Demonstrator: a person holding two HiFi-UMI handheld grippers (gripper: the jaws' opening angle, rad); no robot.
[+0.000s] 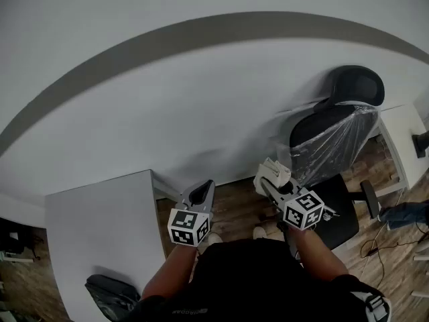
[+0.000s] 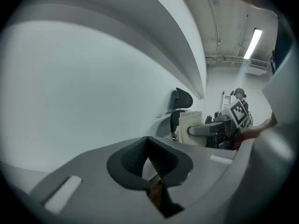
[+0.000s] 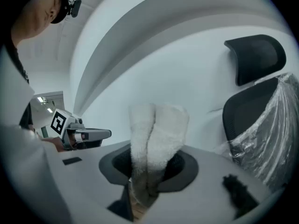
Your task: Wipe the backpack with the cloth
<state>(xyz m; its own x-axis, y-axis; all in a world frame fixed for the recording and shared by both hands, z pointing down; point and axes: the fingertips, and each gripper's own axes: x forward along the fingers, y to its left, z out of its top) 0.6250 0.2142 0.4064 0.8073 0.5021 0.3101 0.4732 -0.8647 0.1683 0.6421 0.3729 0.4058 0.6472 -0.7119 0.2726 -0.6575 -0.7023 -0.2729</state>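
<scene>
Cloth: white towelling cloth (image 3: 156,134), folded double, standing up out of the right gripper (image 3: 147,183).
Right gripper: tongs pinching the cloth low down; raised toward the wall, right of centre.
Left gripper (image 2: 148,141): tongs pressed together at the tips, nothing between; raised just left of the right one, not touching it.
Backpack: probably the dark rounded bundle (image 1: 110,292) on the near left part of the white table (image 1: 100,213); partly cut off at the frame edge, so not certain. Well apart from both grippers, to their left and nearer.
Progress: cloth in hand, no contact with the backpack; wiping judged not begun, all of it left.
Next: turn left and down to the table, lay cloth on the bag; left gripper free to steady it.
Surroundings: black office chair (image 1: 335,133), plastic wrap over its back, far right; wood floor (image 1: 234,210) below; plain wall ahead.
In the way: only the table's corner; chair near the right gripper's right side.
</scene>
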